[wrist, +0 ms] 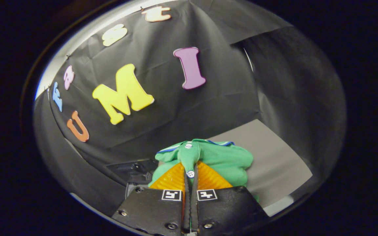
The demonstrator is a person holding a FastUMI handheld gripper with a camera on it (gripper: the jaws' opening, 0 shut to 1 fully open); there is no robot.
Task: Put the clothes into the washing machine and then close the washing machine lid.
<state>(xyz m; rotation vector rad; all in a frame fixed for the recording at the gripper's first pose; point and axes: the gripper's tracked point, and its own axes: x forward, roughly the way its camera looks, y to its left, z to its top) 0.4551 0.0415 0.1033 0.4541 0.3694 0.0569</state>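
Gripper view, looking forward along the claw [190, 175]: both fingers [171, 178] are drawn together and clamped on a fold of the green garment [221, 160], pinching the button placket between them. One white button [190, 174] sits right at the fingertips, in the narrow seam where they meet. A second white button [188, 145] lies farther along the placket, beyond the fingers, near the collar.

The green garment is a bunched polo-type shirt. Its bulk lies just ahead of the fingers and spreads to either side of them, with more cloth on the right side of the claw. The collar [220, 143], edged with blue and white stripes, forms the far rim of the bundle.

Beyond the garment and to its right, a plain grey surface [274, 157] is visible; whether the garment rests on it or hangs clear of it cannot be determined. To the left of the garment, close beside the left finger, sits a dark object with hardware detail [133, 168]; its identity cannot be determined. Black cloth wall [228, 82] stands behind the garment.
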